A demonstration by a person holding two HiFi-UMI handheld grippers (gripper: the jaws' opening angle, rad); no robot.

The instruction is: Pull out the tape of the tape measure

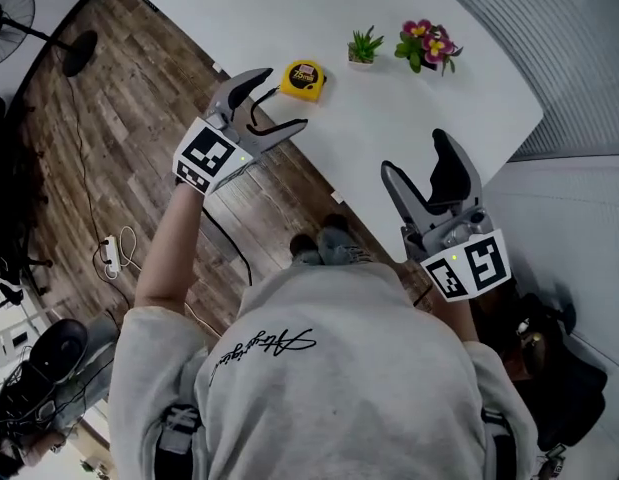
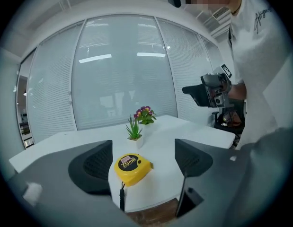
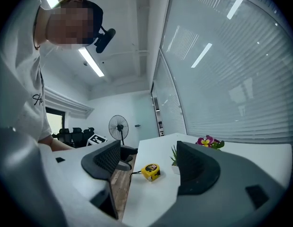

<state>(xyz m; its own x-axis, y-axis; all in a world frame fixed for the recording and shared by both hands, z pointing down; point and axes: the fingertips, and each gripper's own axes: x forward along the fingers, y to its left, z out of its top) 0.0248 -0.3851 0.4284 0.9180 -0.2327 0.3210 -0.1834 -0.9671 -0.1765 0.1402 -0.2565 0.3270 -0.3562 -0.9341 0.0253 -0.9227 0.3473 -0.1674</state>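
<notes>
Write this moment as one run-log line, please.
left tongs: open, aimed at tape measure, not gripping | right tongs: open, empty, near table edge | tape measure: on table, tape not pulled out

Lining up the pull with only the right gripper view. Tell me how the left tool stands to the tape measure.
Observer: The left tool is open; the tape measure sits in line between its jaws, neither touching it.
Operator: Report the strap.
Observer: The black strap trails from it toward the left tool, to the table edge.
</notes>
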